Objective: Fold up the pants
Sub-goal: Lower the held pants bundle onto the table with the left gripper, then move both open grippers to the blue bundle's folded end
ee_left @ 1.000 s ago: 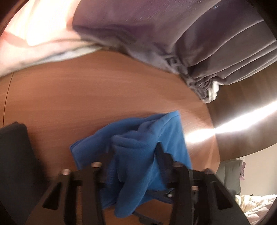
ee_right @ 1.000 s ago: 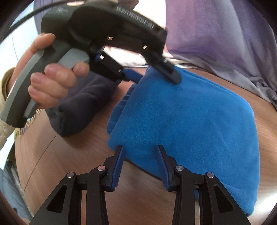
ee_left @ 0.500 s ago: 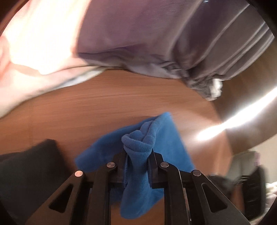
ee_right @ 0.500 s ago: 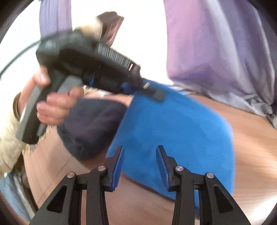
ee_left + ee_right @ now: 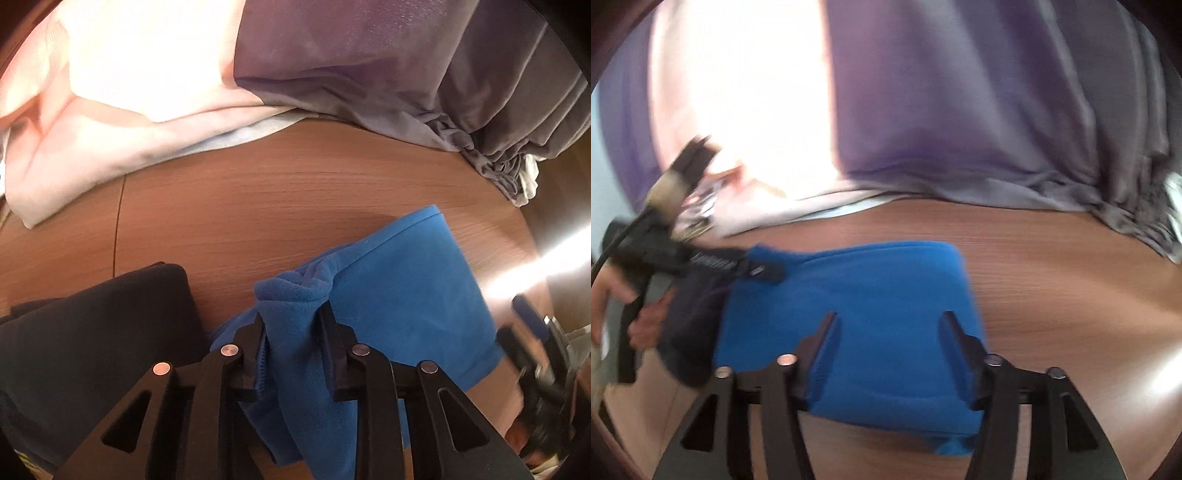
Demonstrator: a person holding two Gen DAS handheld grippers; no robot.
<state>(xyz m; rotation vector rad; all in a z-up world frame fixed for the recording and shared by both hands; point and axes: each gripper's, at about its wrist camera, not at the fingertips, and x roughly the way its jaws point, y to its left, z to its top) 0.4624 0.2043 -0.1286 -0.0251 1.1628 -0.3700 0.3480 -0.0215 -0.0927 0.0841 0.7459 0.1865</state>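
The blue fleece pants [image 5: 399, 295] lie folded on the wooden table [image 5: 295, 199]. My left gripper [image 5: 293, 325] has a bunched fold of their near-left edge between its pads. The pads still touch the cloth on both sides while the jaws are opening. In the right wrist view the pants [image 5: 871, 288] form a flat block, and the left gripper [image 5: 764, 271] sits at their left corner, held by a hand [image 5: 613, 291]. My right gripper [image 5: 890, 332] hovers over the near edge of the pants, jaws opening wide and pressing on nothing. The right gripper's fingers [image 5: 528, 317] show blurred at the right.
A dark navy folded garment [image 5: 92, 332] lies just left of the pants, touching them [image 5: 694, 332]. Pale pink cloth [image 5: 110, 110] and grey-purple cloth [image 5: 406, 74] hang over the far side of the table. Bare wood lies between them and the pants.
The left gripper pinched a bunch of the blue cloth, then widened a little around it. The right gripper pulled back and up, and its jaws spread wider.
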